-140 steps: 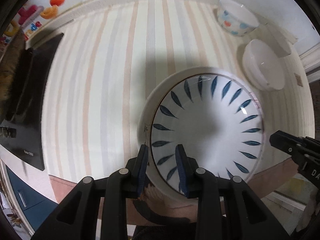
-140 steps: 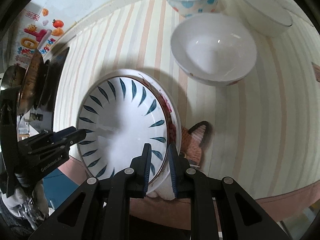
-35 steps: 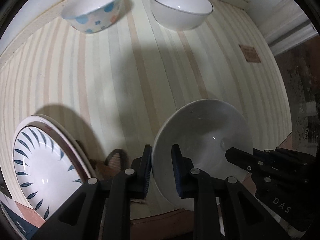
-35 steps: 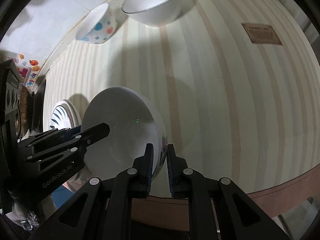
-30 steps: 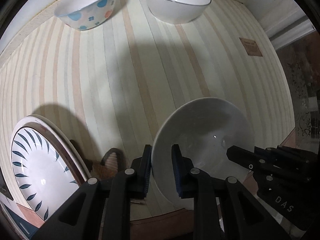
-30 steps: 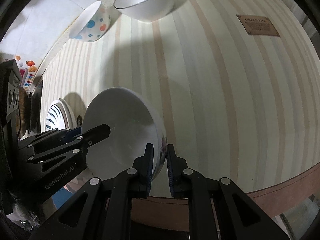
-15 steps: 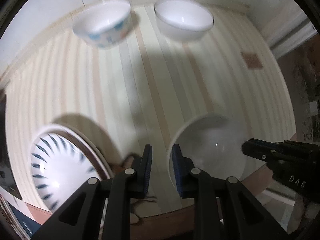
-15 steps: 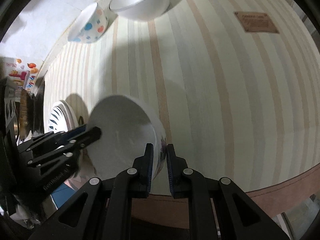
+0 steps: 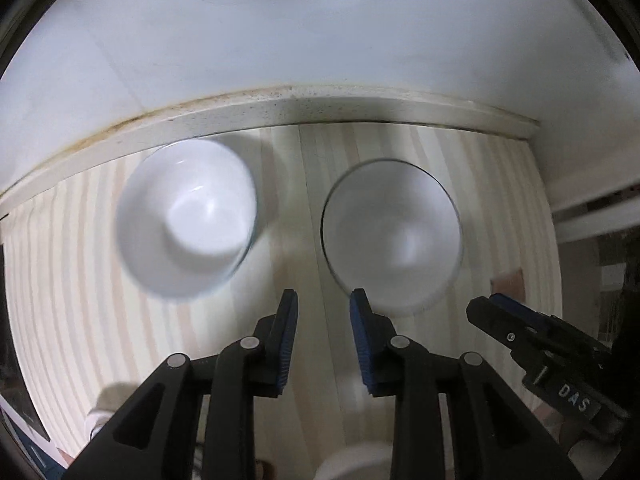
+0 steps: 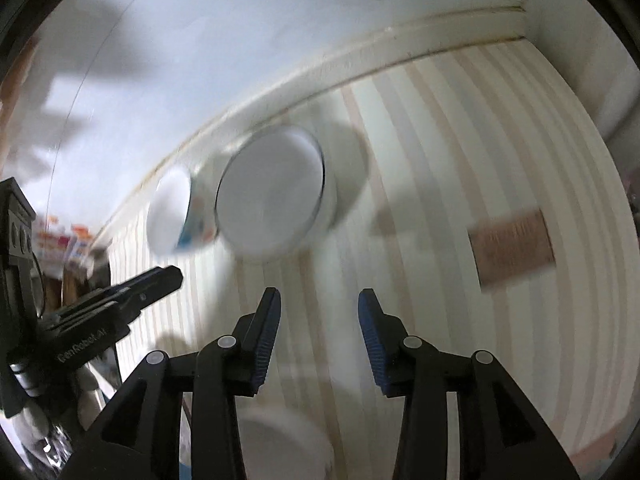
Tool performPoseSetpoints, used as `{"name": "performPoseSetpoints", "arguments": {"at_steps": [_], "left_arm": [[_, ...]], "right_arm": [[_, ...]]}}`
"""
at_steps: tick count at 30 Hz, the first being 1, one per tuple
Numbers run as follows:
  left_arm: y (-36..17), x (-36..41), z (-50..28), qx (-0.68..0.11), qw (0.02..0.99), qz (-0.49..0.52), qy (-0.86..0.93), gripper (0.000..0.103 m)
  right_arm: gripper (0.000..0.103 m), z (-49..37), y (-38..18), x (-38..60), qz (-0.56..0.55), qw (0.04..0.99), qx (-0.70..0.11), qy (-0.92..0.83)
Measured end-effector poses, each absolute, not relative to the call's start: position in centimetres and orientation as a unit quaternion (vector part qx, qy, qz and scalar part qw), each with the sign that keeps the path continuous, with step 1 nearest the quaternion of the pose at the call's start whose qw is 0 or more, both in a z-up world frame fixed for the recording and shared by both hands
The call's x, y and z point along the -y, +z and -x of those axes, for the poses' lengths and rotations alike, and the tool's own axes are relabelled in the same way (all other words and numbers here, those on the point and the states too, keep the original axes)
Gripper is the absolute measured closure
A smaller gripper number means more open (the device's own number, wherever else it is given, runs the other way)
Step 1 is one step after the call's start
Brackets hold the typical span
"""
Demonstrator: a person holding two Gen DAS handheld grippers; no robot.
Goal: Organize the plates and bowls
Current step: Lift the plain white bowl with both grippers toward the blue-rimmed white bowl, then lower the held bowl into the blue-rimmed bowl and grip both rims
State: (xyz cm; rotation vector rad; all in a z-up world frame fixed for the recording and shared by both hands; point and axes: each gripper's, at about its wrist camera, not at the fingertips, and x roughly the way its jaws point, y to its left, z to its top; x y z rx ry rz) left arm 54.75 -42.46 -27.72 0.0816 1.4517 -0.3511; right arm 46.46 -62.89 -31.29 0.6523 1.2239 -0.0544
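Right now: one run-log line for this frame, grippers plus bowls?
left gripper: open, empty | right gripper: open, empty | dotted bowl, white bowl: side by side near wall, apart, ungripped | frames motion-blurred

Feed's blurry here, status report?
Left gripper, right gripper: jaws open, empty. Plain white bowl and dotted white bowl ahead. Path clear.

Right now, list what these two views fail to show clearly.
- Spotted bowl: its pattern is motion-blurred in the right wrist view; only its inside shows in the left.
- White bowl: cut off at the bottom edge behind the left gripper.
- Brown label: text smeared by blur.
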Motion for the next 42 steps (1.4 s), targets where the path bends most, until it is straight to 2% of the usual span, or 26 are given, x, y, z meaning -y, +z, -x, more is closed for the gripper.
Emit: {"name": "performPoseSetpoints", "arguments": {"at_steps": [6, 7, 8, 9, 12, 23, 34, 42], "left_arm": [[-32.0, 44.5, -57.5, -0.695, 0.701, -0.034, -0.154, 0.079], [-32.2, 44.7, -57.6, -0.692, 0.704, -0.035, -0.155, 0.079], [-32.4, 45.0, -57.7, -0.69, 0.704, -0.033, -0.162, 0.084], [-32.4, 45.1, -57.5, -0.689, 0.705, -0.036, -0.163, 0.084], [-32.3, 45.5, -57.5, -0.684, 0.71, -0.043, -0.162, 0.085], [-27.2, 45.0, -54.9, -0.642, 0.741, -0.056, -0.187, 0.085], [-21.1, 42.7, -49.6, -0.604, 0.763, -0.049, -0.226, 0.085], [-19.1, 40.6, -44.6, -0.59, 0.766, -0.049, -0.25, 0.085]], "right_arm": [[0.062, -51.3, -33.8, 63.7, -0.299, 0.76, -0.577, -0.028], [0.065, -51.4, -34.3, 63.9, -0.299, 0.758, -0.579, -0.028], [0.075, -51.9, -34.7, 63.9, -0.299, 0.757, -0.581, -0.027], [0.083, -52.4, -35.2, 63.8, -0.297, 0.754, -0.585, -0.025], [0.086, -53.0, -35.7, 63.8, -0.283, 0.758, -0.587, -0.033], [0.086, -51.5, -33.9, 63.2, -0.273, 0.767, -0.579, -0.037], [0.086, -45.3, -26.7, 60.8, -0.253, 0.798, -0.546, -0.039], [0.086, -39.2, -22.8, 58.2, -0.245, 0.81, -0.531, -0.043]]}}
